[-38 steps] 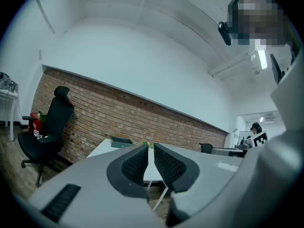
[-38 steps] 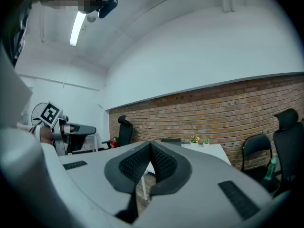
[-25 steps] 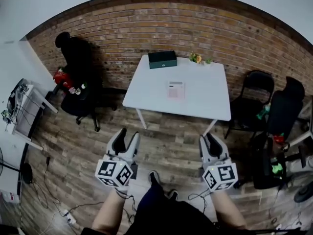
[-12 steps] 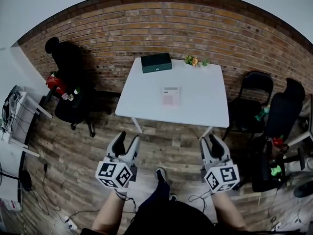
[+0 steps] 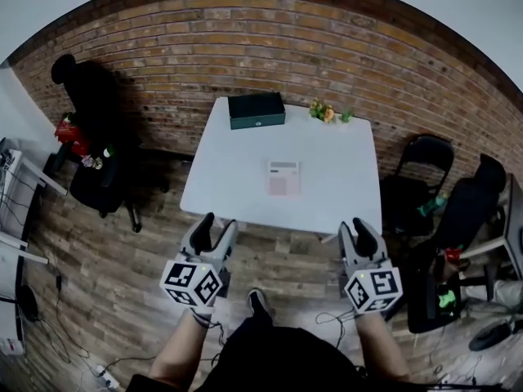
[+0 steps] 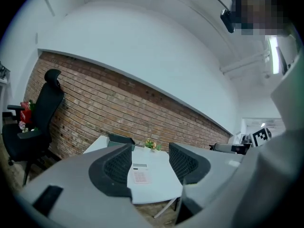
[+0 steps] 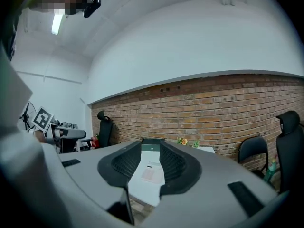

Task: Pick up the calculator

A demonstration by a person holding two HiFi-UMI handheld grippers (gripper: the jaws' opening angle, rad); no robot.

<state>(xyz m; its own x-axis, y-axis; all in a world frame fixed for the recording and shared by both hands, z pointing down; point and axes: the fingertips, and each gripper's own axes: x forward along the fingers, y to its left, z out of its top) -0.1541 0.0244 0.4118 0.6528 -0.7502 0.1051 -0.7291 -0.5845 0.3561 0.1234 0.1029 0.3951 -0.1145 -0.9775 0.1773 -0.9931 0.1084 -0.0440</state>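
A pink-and-white calculator (image 5: 283,177) lies flat near the middle of a white table (image 5: 237,190). Both grippers are held level in front of the table's near edge, short of it and touching nothing. My left gripper (image 5: 218,225) is open, its jaws wide apart, and the left gripper view frames the calculator (image 6: 140,175) far off between the jaws (image 6: 149,163). My right gripper (image 5: 353,229) is open and its jaws are closing on nothing. In the right gripper view the calculator (image 7: 153,173) shows in the gap of that gripper (image 7: 151,163).
A dark green box (image 5: 257,109) and a small bunch of flowers (image 5: 326,113) sit at the table's far edge by the brick wall. A black office chair (image 5: 90,178) stands left. Black chairs (image 5: 413,178) stand right. The person's shoe (image 5: 258,300) is on the wood floor.
The table has come nearer and lower in the head view as the person walks forward. Both grippers have advanced toward its near edge. The left jaws have spread wider.
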